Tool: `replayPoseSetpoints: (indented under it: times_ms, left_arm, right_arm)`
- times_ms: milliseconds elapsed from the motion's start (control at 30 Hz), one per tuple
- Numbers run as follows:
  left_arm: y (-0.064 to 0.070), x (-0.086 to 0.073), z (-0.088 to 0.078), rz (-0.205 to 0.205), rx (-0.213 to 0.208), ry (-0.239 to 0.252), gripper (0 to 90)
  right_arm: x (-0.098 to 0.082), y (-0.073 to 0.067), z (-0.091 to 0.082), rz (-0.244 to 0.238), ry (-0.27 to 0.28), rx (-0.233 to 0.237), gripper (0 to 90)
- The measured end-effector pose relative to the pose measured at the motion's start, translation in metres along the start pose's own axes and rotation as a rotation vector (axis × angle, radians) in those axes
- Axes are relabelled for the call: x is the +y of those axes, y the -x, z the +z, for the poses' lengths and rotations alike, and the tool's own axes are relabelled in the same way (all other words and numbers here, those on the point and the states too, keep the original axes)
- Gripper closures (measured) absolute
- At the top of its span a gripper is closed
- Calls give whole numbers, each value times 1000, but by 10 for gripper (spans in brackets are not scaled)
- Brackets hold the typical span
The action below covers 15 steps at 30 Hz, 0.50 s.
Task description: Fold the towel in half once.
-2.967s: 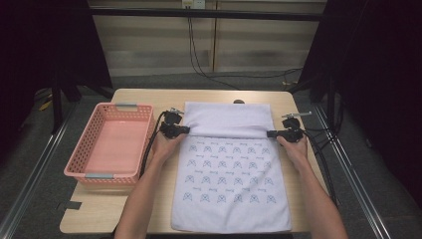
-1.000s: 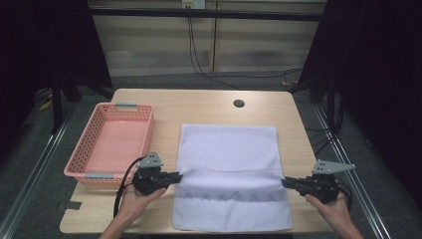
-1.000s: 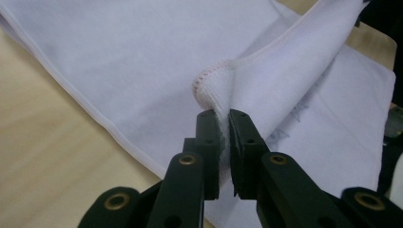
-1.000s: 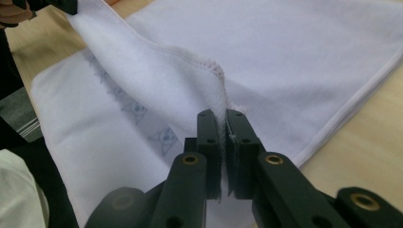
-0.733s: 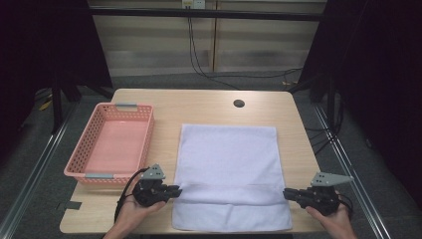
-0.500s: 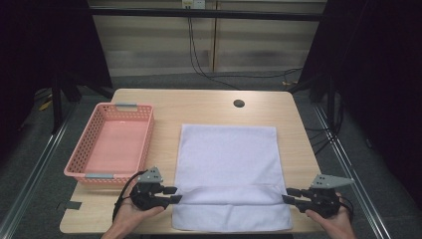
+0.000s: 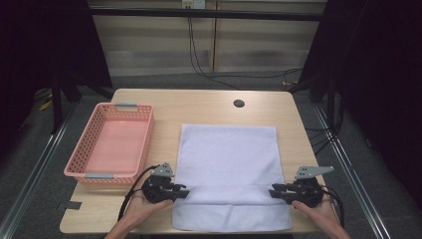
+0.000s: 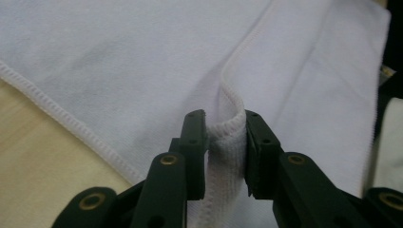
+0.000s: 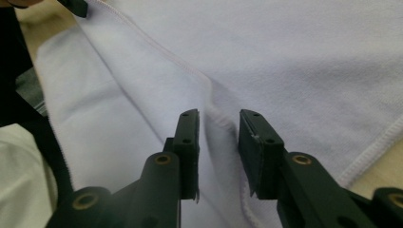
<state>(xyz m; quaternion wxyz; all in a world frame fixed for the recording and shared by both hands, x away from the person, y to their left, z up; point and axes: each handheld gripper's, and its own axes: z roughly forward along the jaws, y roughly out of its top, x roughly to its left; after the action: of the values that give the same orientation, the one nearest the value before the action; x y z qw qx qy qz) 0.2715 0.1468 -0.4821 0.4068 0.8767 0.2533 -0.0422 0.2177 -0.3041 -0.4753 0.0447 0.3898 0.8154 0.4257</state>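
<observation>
A white towel point(image 7: 226, 159) lies folded on the table, its upper layer ending in a hem across the near part. My left gripper point(image 7: 185, 193) sits at the left end of that hem. In the left gripper view a raised loop of the towel point(image 8: 142, 57) fills the gap of the left gripper point(image 8: 224, 121); both pads press on it, the jaws having just been closing. My right gripper point(image 7: 272, 191) is at the hem's right end. In the right gripper view the right gripper point(image 9: 218, 118) has also been closing, but its pads stand apart from the towel point(image 9: 294, 57) hem lying between them.
An empty pink basket point(image 7: 94, 175) stands on the left side of the wooden table point(image 7: 209, 107). A small round hole point(image 7: 239, 103) marks the tabletop behind the towel. Dark floor and cables surround the table.
Both grippers carried the towel's far edge toward the person, folding it over the patterned face. The hem now lies across the near part, and both hands sit low at the front.
</observation>
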Motion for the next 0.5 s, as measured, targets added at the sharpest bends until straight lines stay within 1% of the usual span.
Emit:
replayPoseSetpoints:
  times_ms: [33, 67, 100, 133, 167, 200, 233, 267, 300, 333, 367, 400, 433, 467, 500]
  left_arm:
    - [3, -1, -3, 3, -13, 2, 740]
    - [6, -3, -6, 7, -13, 10, 763]
    - [8, -5, -9, 6, -25, 20, 764]
    - [10, -7, -11, -6, -32, 19, 753]
    - [13, -10, -13, -3, -46, 21, 751]
    - [15, -12, -15, 7, -45, 16, 752]
    - [18, -15, -17, -2, -62, 16, 735]
    - [20, -17, -18, 3, -81, 20, 724]
    - [22, -20, -20, 6, -91, 18, 715]
    - [24, -22, -21, 3, -93, 22, 707]
    - [25, -24, -23, 0, -102, 26, 692]
    - [25, -24, -24, 2, -116, 29, 689]
    - [24, -24, -24, 1, -119, 30, 683]
    - [24, -23, -24, 0, -123, 23, 672]
    - [25, -23, -23, -1, -135, 25, 662]
  right_arm:
    - [-2, -2, -4, 3, 0, 4, 768]
    - [-5, -5, -9, 6, 2, 9, 799]
    - [-7, -7, -13, 11, 12, 15, 824]
    - [-10, -9, -17, 15, 15, 21, 829]
    - [-12, -11, -20, 16, 12, 19, 841]
    - [-15, -14, -22, 14, 11, 27, 860]
    - [-17, -16, -25, 9, 12, 30, 860]
    - [-19, -18, -27, 12, 9, 27, 856]
    - [-21, -20, -29, 10, 10, 30, 856]
    - [-23, -22, -31, 11, 14, 30, 843]
    - [-25, -23, -32, 13, 16, 26, 806]
    - [-25, -24, -33, 8, 21, 14, 745]
    - [-23, -23, -32, 5, 25, 0, 697]
    - [-20, -21, -31, 3, 26, -16, 650]
    - [-17, -18, -29, 4, 33, -33, 601]
